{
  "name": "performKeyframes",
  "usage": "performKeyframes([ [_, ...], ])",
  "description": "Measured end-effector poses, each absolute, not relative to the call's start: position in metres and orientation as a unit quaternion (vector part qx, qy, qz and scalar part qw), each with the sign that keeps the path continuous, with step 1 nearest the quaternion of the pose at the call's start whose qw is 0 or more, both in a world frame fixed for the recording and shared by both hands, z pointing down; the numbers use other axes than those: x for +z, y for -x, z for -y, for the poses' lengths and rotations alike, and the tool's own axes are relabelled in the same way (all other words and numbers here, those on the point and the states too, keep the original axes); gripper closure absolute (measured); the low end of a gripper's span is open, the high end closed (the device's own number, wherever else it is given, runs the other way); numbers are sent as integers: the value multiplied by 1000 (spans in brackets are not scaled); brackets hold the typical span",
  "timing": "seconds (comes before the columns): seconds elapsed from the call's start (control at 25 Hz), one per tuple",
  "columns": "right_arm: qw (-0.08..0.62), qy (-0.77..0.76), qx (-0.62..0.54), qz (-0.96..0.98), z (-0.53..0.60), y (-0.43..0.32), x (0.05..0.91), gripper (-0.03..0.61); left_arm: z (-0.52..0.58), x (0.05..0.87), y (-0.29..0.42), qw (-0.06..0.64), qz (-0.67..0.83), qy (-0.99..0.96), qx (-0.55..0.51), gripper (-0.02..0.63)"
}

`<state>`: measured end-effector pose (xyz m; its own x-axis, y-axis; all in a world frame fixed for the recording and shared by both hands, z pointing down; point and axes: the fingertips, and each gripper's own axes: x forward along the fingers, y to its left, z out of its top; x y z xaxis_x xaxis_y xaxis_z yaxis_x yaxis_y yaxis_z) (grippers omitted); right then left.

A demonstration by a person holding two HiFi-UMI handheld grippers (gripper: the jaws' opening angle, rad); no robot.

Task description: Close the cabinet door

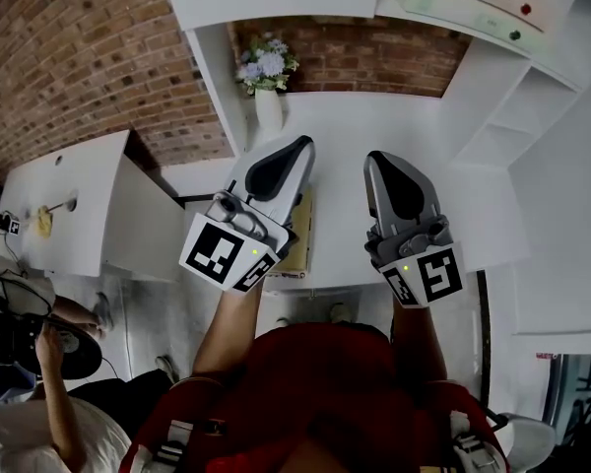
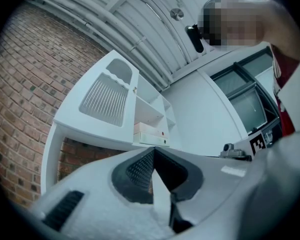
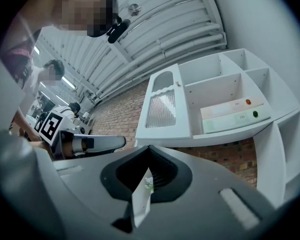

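Head view: left hand-held gripper (image 1: pixel 301 146) and right hand-held gripper (image 1: pixel 378 159) side by side, apart, over the white worktop (image 1: pixel 374 116).
Jaws: both pairs together, nothing between them.
Cabinet door (image 1: pixel 561 225): tall white panel at far right, beyond the open shelves (image 1: pixel 502 116).
Edges: flower vase (image 1: pixel 268 106) near the left tip.
Room: bare worktop ahead of both tips.

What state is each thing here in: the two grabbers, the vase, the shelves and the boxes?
Left gripper: shut, empty.
Right gripper: shut, empty.
Vase: upright, holding flowers.
Shelves: open-fronted, no door across them.
Boxes: stacked flat on a shelf.
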<state>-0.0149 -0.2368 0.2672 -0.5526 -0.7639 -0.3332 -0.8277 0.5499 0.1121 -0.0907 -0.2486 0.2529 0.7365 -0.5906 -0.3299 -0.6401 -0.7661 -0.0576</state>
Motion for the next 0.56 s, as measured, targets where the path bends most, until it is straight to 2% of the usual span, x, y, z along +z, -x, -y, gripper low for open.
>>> performKeyframes([
  [0.56,130,449,127,-875,234,18,265,566,243,249,97,87,-340,925,147,614],
])
